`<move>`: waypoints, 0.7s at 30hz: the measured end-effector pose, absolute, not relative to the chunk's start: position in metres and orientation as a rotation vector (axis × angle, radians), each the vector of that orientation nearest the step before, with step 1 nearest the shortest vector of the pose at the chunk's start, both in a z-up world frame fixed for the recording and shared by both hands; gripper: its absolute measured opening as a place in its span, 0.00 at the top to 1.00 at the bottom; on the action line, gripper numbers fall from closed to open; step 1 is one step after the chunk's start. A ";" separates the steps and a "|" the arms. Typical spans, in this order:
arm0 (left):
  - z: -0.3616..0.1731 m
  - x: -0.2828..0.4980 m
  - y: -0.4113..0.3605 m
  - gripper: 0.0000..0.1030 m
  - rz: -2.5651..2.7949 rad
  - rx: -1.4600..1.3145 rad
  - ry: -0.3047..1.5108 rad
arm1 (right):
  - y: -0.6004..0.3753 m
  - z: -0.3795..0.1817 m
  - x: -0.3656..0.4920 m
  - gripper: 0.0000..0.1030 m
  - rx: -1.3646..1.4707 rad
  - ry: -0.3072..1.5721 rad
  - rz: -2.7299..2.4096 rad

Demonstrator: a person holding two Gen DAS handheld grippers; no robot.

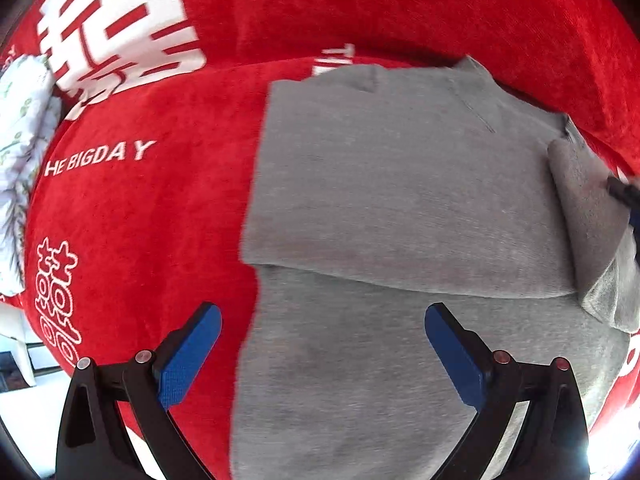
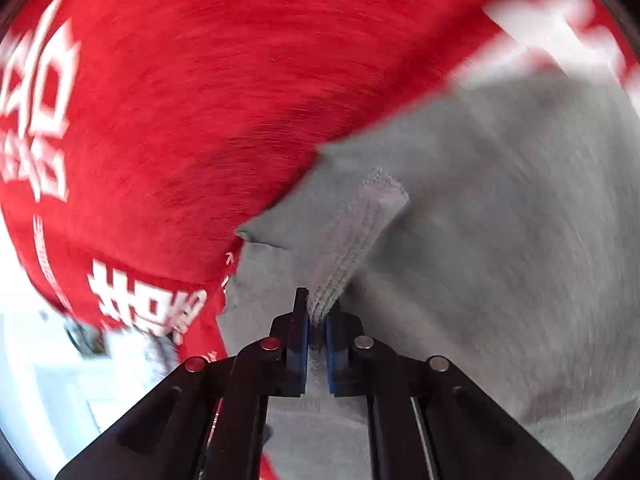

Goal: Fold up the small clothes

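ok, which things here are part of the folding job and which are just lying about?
In the job:
- grey garment, partly folded
- its ribbed cuff, pinched in the right gripper
- left gripper, open above the garment

Lying about:
- red cover with white print, under the garment
- floral cloth at the edge

Home setting, likely living room or bedroom. Red plush cover (image 1: 160, 208) with white festive characters and "THE BIGDAY" lettering fills most of frame, draped over soft furniture. Floral-print cushion or bedding (image 1: 20, 128) at left edge. Pale floor, lower left.
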State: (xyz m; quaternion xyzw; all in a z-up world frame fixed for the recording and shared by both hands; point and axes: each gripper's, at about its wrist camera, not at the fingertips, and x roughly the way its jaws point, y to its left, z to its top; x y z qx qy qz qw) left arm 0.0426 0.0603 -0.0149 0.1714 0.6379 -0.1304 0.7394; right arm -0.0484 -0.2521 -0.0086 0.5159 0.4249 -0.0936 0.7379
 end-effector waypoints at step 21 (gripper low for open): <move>-0.006 0.065 0.059 0.01 -0.440 0.235 1.423 | -0.215 -0.031 -0.142 0.42 1.038 1.231 -0.143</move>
